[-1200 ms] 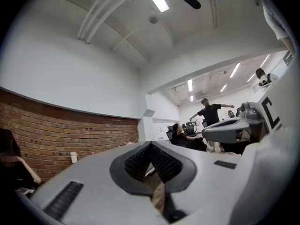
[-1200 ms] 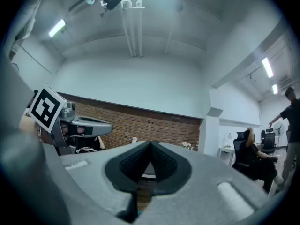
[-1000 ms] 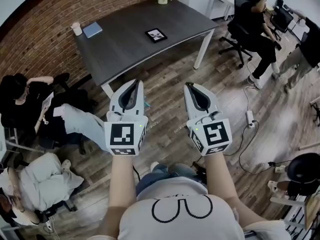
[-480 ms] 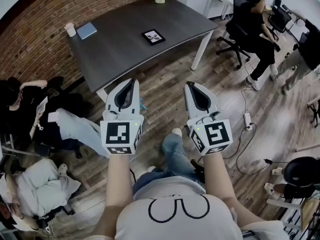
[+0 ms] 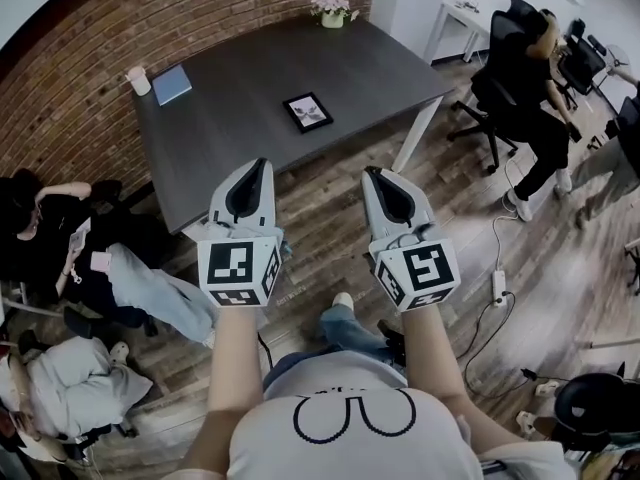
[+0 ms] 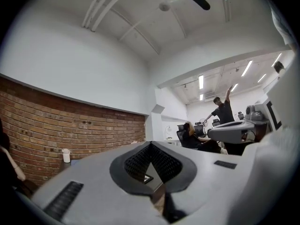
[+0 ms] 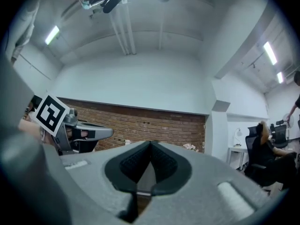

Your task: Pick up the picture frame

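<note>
Head view shows the picture frame [image 5: 308, 112] flat on the worktop [image 5: 230, 118], nearer than before, long axis unclear; left tool [image 5: 257, 168] and right tool [image 5: 375, 174] closed, empty.

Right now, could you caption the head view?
Shut left gripper and right gripper face a black picture frame on a grey table.

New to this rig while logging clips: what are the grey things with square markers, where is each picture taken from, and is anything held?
A person holds a hand-worked claw in each hand. One picture comes from a camera on their head, looking down at the left claw and right claw. The other two come from cameras riding on each claw, looking along its jaws. Both claws are shut and empty. Ahead, a dark table carries the picture frame, a blue notebook, a white cup and flowers; nothing touches the frame.
</note>
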